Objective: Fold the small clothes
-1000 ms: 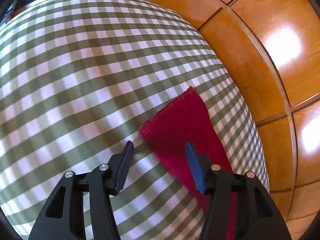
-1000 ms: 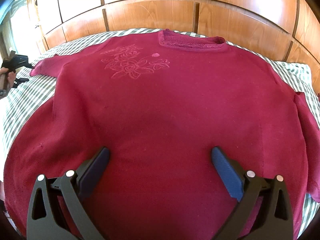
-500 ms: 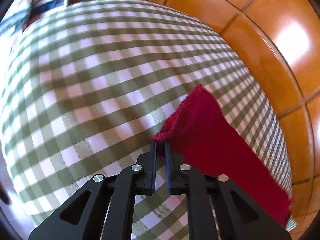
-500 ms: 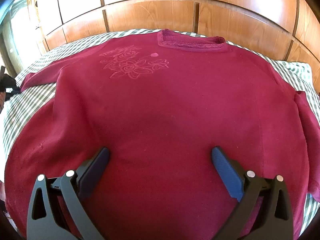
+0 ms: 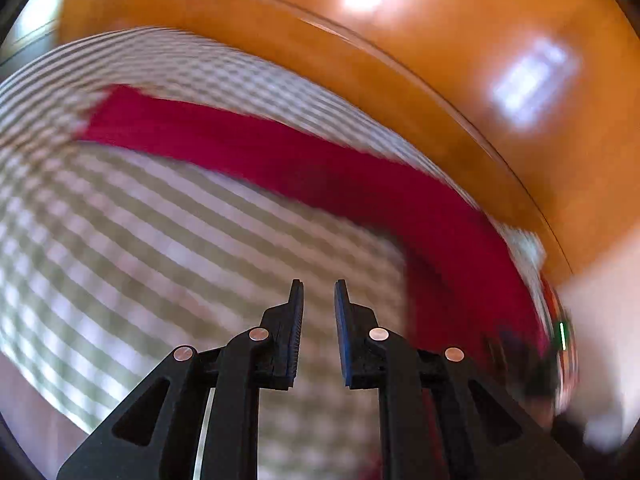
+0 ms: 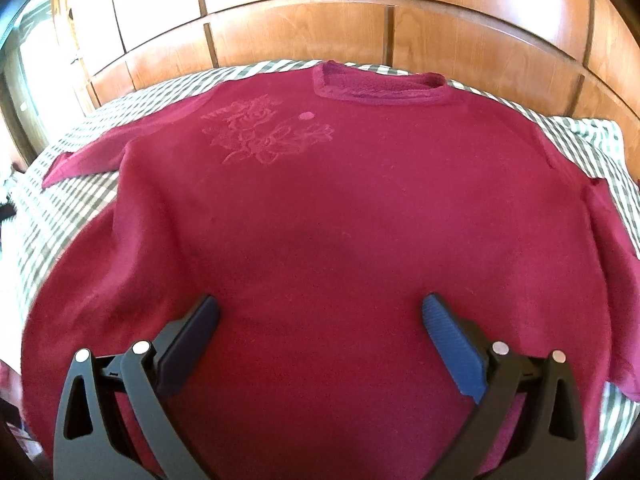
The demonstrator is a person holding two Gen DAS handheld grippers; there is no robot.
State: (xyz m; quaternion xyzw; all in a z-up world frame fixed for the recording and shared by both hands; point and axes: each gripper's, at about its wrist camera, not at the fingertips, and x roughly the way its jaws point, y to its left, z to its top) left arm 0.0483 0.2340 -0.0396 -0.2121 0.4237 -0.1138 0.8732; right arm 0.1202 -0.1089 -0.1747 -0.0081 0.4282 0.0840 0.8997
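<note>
— One sweater (image 6: 320, 200), spread face up across the bed (image 6: 80, 184), collar (image 6: 380, 88) toward the wood panels (image 6: 300, 28). Nothing looks folded yet.

— And the sleeves?

— The left sleeve (image 5: 280, 160) lies straight out on the checked sheet, flat, with its cuff at the far end. The other one runs down the bed's right side, partly out of view.

— What about the tools?

— The left tool (image 5: 318, 284) is over bare sheet, beside the sleeve and not on it. Its jaws have just been closing and stand almost together, only a slit between them, with nothing in it. That view is smeared, so I can't say more. The right tool (image 6: 320, 300) hangs above the sweater's lower body, spread wide and gripping nothing.

— So the sleeve fold comes first?

— That's my guess. To do it well, I'd open the left tool again and pinch the cuff through both layers. Then lift just enough to clear the sheet and carry it across the chest, so the crease falls at the shoulder seam.

— And the right tool?

— I'd press it on the body to pin it. Otherwise the knit may drag sideways and wrinkle. The cuff should go down flat, before the jaws let go.
</note>
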